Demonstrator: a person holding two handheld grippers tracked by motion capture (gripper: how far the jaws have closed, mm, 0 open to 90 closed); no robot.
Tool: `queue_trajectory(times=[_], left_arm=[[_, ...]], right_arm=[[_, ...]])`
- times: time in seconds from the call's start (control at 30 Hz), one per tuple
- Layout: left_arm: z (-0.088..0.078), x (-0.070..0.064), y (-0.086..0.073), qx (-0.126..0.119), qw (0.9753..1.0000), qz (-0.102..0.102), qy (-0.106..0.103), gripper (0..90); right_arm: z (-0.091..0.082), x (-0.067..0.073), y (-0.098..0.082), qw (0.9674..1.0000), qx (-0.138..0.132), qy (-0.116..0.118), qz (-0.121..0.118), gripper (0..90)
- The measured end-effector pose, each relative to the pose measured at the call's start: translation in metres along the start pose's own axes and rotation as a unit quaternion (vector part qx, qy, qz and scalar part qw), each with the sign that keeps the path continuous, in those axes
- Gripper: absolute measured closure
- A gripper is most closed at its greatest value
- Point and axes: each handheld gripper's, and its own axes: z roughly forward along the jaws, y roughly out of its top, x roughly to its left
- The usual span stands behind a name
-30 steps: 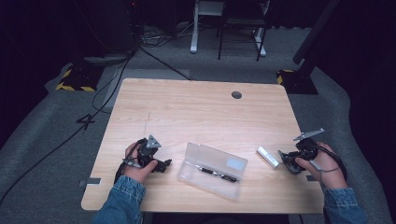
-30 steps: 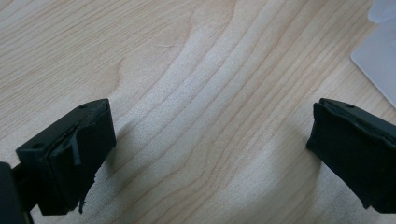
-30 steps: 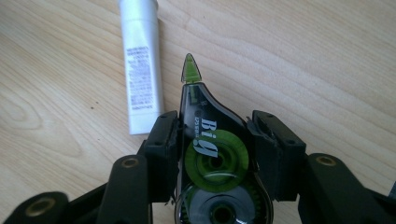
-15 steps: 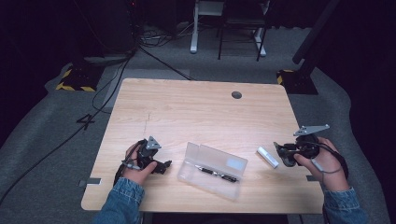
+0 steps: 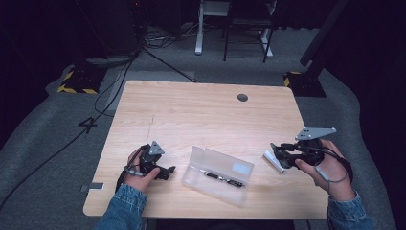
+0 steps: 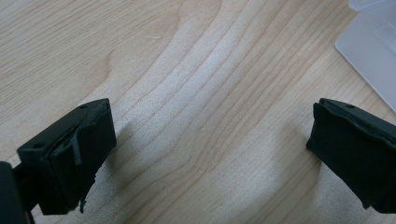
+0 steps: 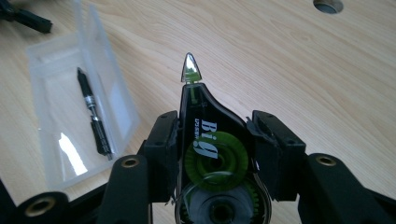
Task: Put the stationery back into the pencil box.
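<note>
Right gripper view puts the correction tape dispenser (image 7: pixel 205 140) nearest you, clamped between your right gripper (image 7: pixel 215 140) jaws with its pointed tip forward over the table (image 7: pixel 289 74), above the wood. Beyond it to the left lies the clear plastic case (image 7: pixel 60 60), open, with a black pen (image 7: pixel 93 114) inside. High view shows your left gripper (image 5: pixel 165 171) resting on the table left of the case, its jaws spread wide with nothing between them, and a white cap (image 5: pixel 274 161) lying just beside your right gripper.
</note>
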Motion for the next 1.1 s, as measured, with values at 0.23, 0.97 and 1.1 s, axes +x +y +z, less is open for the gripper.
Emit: queue_trajectory(times=[0.23,0.97,1.1], left_arm=[[0.0,0.0,0.0,0.0,1.0,0.001,-0.002,0.6],[0.0,-0.001,-0.001,-0.002,1.0,-0.001,-0.003,0.6],[0.0,-0.001,-0.001,-0.002,1.0,0.001,-0.002,0.7]], right_arm=[[0.001,0.018,0.007,0.9995,-0.007,0.022,-0.023,53.6],[0.035,0.069,0.018,0.991,0.003,0.104,-0.085,53.5],[0.046,0.077,0.017,0.9887,0.016,0.115,-0.094,53.6]])
